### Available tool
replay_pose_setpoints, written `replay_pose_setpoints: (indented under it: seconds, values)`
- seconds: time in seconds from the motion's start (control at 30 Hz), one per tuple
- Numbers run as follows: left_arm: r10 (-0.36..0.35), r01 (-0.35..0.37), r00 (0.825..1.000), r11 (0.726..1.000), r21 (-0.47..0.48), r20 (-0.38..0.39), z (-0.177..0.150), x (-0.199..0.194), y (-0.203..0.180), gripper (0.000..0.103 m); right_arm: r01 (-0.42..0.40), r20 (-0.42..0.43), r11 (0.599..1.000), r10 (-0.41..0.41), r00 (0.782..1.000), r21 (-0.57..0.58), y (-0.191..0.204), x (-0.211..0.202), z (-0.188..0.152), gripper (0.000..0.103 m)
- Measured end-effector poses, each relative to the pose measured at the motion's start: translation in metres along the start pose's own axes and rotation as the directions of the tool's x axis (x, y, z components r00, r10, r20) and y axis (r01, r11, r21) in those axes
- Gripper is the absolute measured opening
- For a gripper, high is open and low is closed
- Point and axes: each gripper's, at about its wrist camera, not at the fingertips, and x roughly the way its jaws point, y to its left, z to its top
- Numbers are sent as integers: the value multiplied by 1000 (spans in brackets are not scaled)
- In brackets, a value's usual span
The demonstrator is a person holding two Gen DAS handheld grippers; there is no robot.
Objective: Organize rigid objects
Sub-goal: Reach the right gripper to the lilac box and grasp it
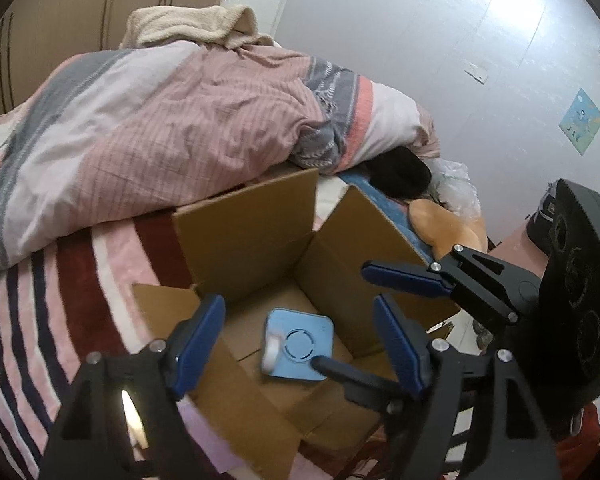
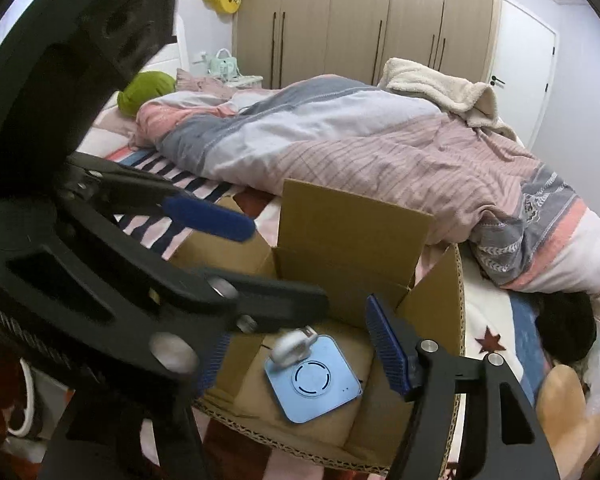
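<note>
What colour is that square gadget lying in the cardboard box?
Light blue, clearest in the right wrist view: square gadget inside the cardboard box.

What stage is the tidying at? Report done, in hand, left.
Done: a light blue square device and a small white item lie in the open cardboard box on the bed. In hand: nothing; left gripper and right gripper are open above it. Left: no other loose rigid objects visible.

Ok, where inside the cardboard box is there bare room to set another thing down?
Free: the box floor between the blue square device and the far wall, and the strip along its near-left wall. Crowded: the device with the white plug on it, and above, where the left tool and right tool hover.
</note>
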Motion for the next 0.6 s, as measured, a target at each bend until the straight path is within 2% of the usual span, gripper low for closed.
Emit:
replay_pose_setpoints:
  seconds: [0.17,0.3,0.43,0.6]
  values:
    - [53,-53,997,999,-1,53,-8,-28,12,74,-30,21,1000,30,999,-10,10,-3,4,62]
    - [122,-120,986,992,-23,116,-21,-61,28,75,-108,72,992,112,991,-64,43,-16,10,62]
    - [196,-186,967,980,-70,165,-48,-90,54,76,-196,80,974,205,975,-114,83,-18,12,62]
    - [298,-279,939,952,-126,172,-93,-106,87,76,-301,54,940,313,948,-163,132,-3,4,62]
